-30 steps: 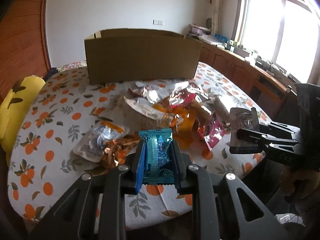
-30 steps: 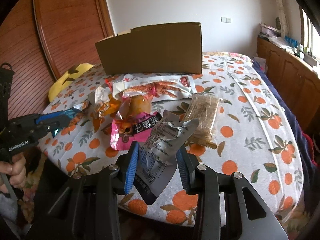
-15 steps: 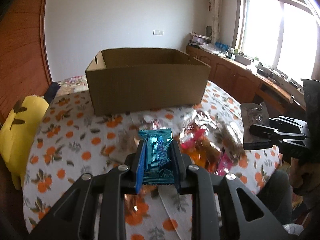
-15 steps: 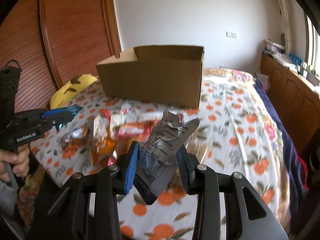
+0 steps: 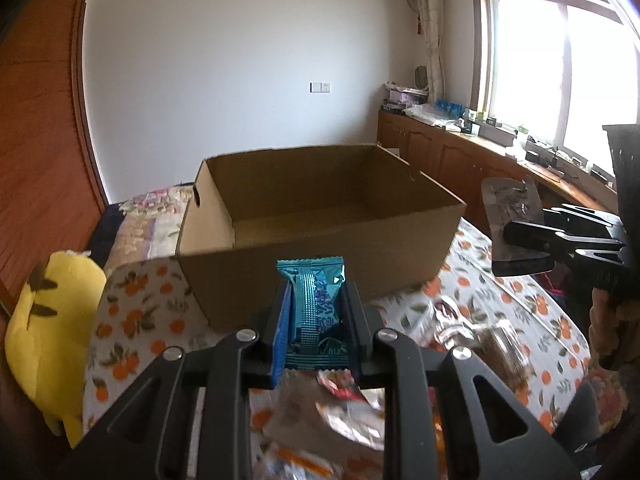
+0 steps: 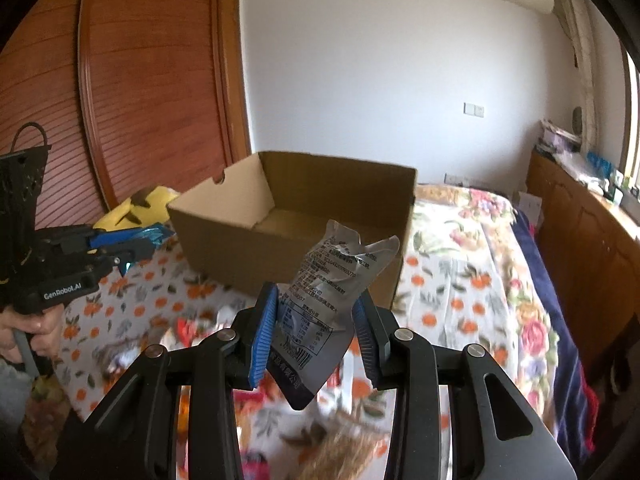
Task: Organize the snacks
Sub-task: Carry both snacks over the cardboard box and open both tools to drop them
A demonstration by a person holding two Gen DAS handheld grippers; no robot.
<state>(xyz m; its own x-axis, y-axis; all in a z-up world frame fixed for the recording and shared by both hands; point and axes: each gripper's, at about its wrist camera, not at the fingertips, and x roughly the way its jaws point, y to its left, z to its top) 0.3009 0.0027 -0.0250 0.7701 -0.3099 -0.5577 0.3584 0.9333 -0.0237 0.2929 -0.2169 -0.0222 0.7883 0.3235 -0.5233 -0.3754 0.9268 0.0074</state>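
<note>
Left gripper (image 5: 316, 316) closed on a teal foil snack packet (image 5: 316, 308), held upright between the blue pads, its crimped top edge poking above the fingertips; the packet sits in the air in front of the near wall of the cardboard box (image 5: 320, 216), a little below its rim. Right gripper (image 6: 314, 326) clamped on a crumpled silver pouch (image 6: 324, 308) with printed text and a barcode, tilted so its torn upper corners lean toward the box (image 6: 296, 216); the pouch hangs in front of the box's near right corner. In the left wrist view the right gripper (image 5: 532, 240) shows at the right edge, off the box's right side and well apart from the left one, with open air between the two. In the right wrist view the left gripper (image 6: 124, 246) shows at the left, just short of the box's near left corner. The box stands open-topped on the orange-print cloth (image 5: 136, 312), interior bare as far as seen, all four rims visible, a hand-hole notch in the left wall. More snack packets (image 5: 472, 336) lie blurred on the cloth below and in front of both grippers, near the box's front wall. A yellow plush toy (image 5: 48, 320) lies at the cloth's left edge, beside the box's left front corner. Wooden cabinets (image 5: 460, 156) run along the right under the window (image 5: 560, 64), beyond the box's right wall.
</note>
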